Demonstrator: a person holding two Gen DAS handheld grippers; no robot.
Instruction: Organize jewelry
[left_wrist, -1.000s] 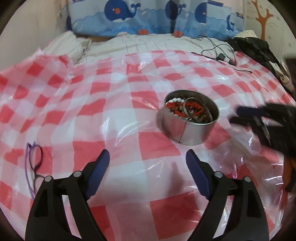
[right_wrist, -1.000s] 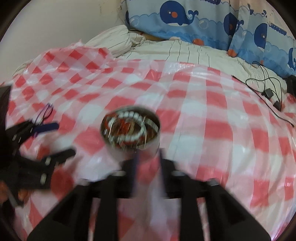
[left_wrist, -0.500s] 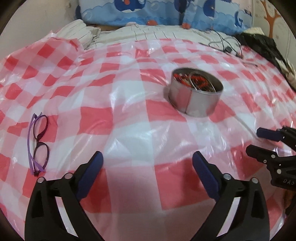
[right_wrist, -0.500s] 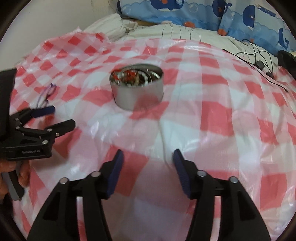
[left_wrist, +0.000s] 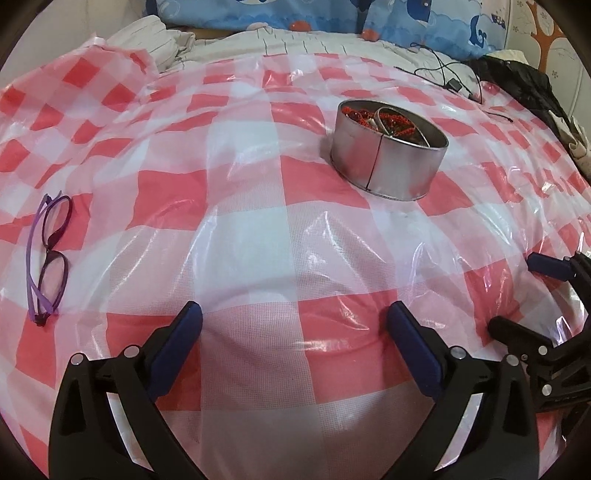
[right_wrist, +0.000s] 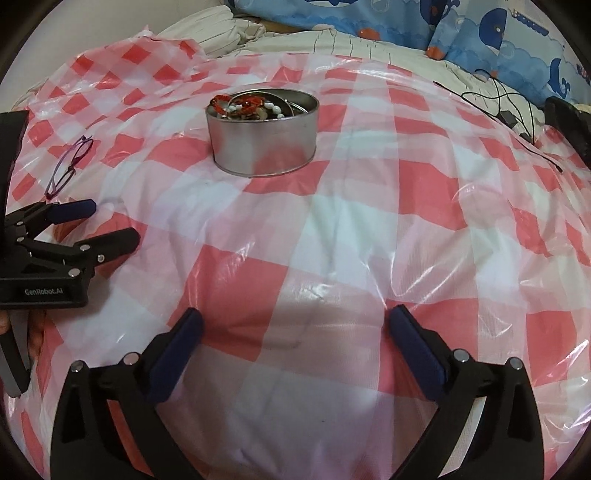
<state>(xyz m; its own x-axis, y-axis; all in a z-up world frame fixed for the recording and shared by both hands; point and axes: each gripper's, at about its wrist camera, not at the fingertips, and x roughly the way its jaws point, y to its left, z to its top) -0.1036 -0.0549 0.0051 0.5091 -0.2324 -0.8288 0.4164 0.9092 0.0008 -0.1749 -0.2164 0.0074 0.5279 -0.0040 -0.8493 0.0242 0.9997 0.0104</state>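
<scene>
A round silver tin (left_wrist: 388, 162) stands on the red-and-white checked plastic sheet (left_wrist: 258, 240), holding red bead strands, white beads and metal bangles (right_wrist: 251, 105). It also shows in the right wrist view (right_wrist: 264, 147). My left gripper (left_wrist: 293, 321) is open and empty, low over the sheet, well short of the tin. My right gripper (right_wrist: 295, 321) is open and empty, also well short of the tin. Each gripper shows at the edge of the other's view: the right one (left_wrist: 517, 291) and the left one (right_wrist: 110, 221).
Purple glasses (left_wrist: 48, 254) lie folded on the sheet at the left. A black cable with a plug (left_wrist: 454, 83) lies behind the tin. Dark clothing (left_wrist: 524, 85) sits at the back right. Whale-print pillows (right_wrist: 480, 33) line the far edge of the bed.
Both grippers have pulled back from the tin and come lower. The right gripper, nearly closed a second ago, has opened wide. The tin has not moved.
</scene>
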